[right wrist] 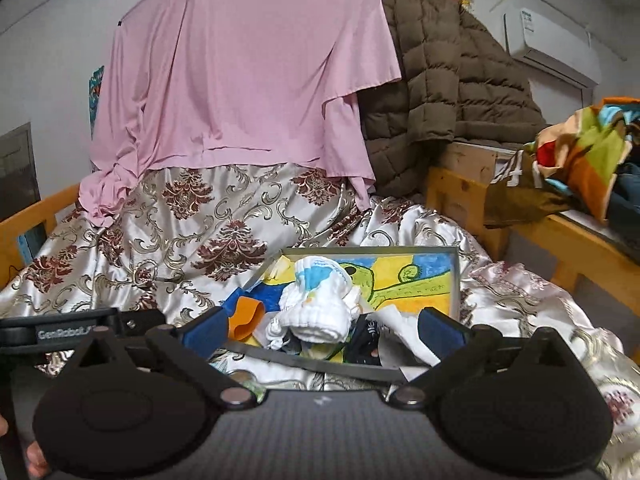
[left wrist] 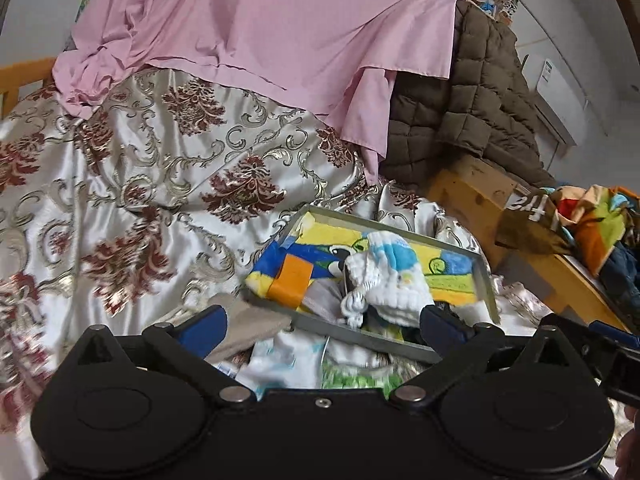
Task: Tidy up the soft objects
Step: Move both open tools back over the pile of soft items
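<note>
A grey metal tray point(left wrist: 486, 280) point(right wrist: 454, 280) lies on the satin bedspread, lined with a bright yellow, blue and green towel point(left wrist: 448, 276) point(right wrist: 400, 276). White baby socks point(left wrist: 388, 276) point(right wrist: 316, 300) are heaped in it, with an orange cloth point(left wrist: 290, 280) point(right wrist: 244, 318) at its left and dark socks point(right wrist: 366, 338) at the front. A grey sock point(left wrist: 248, 330) lies before the tray by my left gripper's left finger. My left gripper point(left wrist: 320, 332) is open over the tray's near edge. My right gripper point(right wrist: 320, 332) is open and empty, just before the tray.
A floral satin bedspread point(left wrist: 140, 200) point(right wrist: 160, 232) covers the bed. A pink garment point(left wrist: 260, 28) point(right wrist: 248, 64) and a brown quilted jacket point(left wrist: 472, 100) point(right wrist: 448, 80) hang behind. A wooden frame point(left wrist: 472, 196) point(right wrist: 560, 240) at right carries colourful clothes point(left wrist: 600, 220) point(right wrist: 580, 152).
</note>
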`<state>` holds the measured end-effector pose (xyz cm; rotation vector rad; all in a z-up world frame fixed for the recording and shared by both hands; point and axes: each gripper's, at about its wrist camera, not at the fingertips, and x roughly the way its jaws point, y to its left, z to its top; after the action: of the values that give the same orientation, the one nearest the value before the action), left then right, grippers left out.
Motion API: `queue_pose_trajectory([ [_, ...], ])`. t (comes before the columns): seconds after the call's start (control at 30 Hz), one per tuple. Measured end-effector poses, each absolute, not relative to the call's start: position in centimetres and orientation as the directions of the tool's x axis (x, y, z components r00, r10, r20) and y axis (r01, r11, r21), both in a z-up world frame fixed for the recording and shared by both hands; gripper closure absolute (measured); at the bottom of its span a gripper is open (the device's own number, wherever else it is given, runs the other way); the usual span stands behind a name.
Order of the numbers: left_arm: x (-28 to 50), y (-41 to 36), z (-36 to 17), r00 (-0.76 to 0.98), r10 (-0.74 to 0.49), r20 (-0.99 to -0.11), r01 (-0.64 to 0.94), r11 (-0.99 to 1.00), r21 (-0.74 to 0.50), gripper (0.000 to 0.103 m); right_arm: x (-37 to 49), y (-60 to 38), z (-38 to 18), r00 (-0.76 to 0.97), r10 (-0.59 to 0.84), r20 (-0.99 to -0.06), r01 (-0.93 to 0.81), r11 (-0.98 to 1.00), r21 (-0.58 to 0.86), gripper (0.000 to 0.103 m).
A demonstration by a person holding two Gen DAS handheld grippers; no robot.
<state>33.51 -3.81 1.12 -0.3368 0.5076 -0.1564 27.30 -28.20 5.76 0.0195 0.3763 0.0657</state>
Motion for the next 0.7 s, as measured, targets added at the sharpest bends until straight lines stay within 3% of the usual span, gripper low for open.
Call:
queue_pose_trajectory([
  [0.17,29.9,-2.1,1.4,0.859,-0.222,-0.461,0.054,0.935,-0.350,0.001,23.9,-27.2,5.9,0.940,0.032,-0.340,-0.031,0.999,0.009,0.000],
  [0.4,25.8,-0.3,1.1,0.860,-0.193,-0.471,0.042,0.949,-0.313,0.001,20.3,-25.7,4.5,0.941,0.051,-0.335,-0.023,0.996,0.086,0.000],
  [0.53,23.3,0.6,0.0,0.847,-0.214,-0.487,0.036,0.937,-0.348,0.001,17.9,-24.6,2.6,0.949,0.055,-0.310,-0.020,0.993,0.115,0.000],
  [0.7,20.7,0.6,-2.3,0.852,-0.174,-0.494,0.028,0.957,-0.289,0.001,16.0,-23.5,0.2,0.955,0.023,-0.296,0.004,0.996,0.092,0.000],
])
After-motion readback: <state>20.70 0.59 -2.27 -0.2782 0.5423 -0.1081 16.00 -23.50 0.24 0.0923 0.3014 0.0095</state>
